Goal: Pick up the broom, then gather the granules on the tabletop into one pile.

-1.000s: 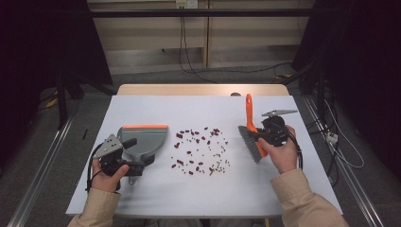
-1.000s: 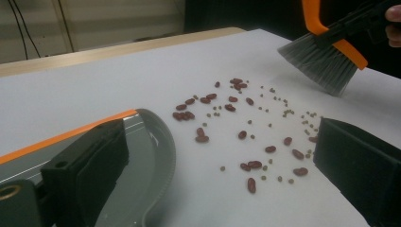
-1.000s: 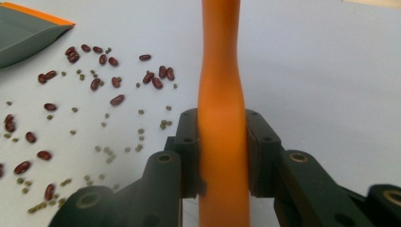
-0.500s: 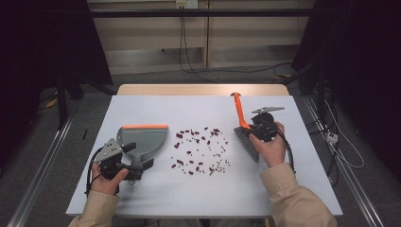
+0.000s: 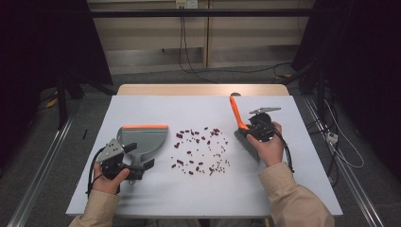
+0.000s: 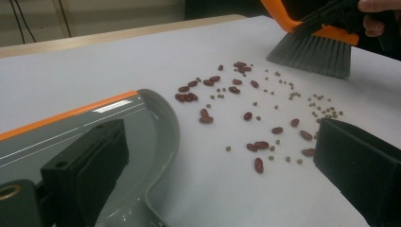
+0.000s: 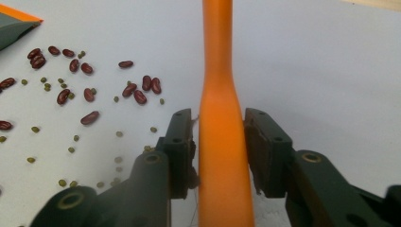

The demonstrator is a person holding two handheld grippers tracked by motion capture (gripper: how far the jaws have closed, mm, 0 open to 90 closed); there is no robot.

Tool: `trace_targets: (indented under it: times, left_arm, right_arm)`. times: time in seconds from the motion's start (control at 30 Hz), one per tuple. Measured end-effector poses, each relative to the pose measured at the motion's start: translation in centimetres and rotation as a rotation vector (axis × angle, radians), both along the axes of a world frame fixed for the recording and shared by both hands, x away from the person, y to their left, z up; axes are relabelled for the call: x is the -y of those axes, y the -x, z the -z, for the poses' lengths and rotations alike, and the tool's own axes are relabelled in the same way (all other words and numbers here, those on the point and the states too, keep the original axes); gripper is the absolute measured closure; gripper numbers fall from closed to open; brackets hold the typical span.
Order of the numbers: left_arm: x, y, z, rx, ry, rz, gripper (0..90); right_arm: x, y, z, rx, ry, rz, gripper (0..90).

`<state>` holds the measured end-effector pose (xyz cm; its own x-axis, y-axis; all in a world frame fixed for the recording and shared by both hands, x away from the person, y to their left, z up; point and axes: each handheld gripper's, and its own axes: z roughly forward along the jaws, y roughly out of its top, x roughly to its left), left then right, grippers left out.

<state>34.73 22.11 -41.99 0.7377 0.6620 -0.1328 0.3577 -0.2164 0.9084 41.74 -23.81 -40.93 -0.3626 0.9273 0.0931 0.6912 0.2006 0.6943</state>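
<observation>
A grey dustpan (image 5: 142, 137) with an orange lip lies at the table's left, its mouth facing away from me. My left gripper (image 5: 141, 156) stands open around its handle end; in the left gripper view the jaws are wide apart over the pan (image 6: 94, 127). Red beans and small green ones (image 5: 201, 149) are scattered mid-table. A brush (image 5: 239, 124) with an orange handle rests its grey bristles (image 6: 312, 52) on the table to the right of the beans. My right gripper (image 5: 246, 128) has the handle (image 7: 222, 94) between its jaws, which have just been opening; thin gaps show at both pads.
The white tabletop (image 5: 198, 106) has a wooden strip (image 5: 203, 90) along its far edge. Cables run over the floor beyond it and at the right. Bare table lies behind the beans and along the near edge.
The right hand carried the brush a little away from me and set it lower, the handle tipping from upright to slanted left. The left hand and dustpan stayed put.
</observation>
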Motion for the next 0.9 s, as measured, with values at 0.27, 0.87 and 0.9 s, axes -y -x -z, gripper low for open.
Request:
trace_targets:
  times: [0.27,0.87,0.9]
  left_arm:
    - [-0.1,0.1,0.2,-0.005,0.005,-0.005,4.0]
    - [0.2,0.2,-0.1,0.009,0.005,0.005,4.0]
    - [0.1,0.2,-0.1,0.01,0.005,0.004,4.0]
  right_arm:
    - [0.1,0.6,-0.5,0.002,0.017,-0.017,51.0]
    - [1.3,2.4,-0.7,-0.005,0.038,0.017,55.1]
    - [1.4,2.4,-0.6,-0.013,0.032,0.014,55.6]
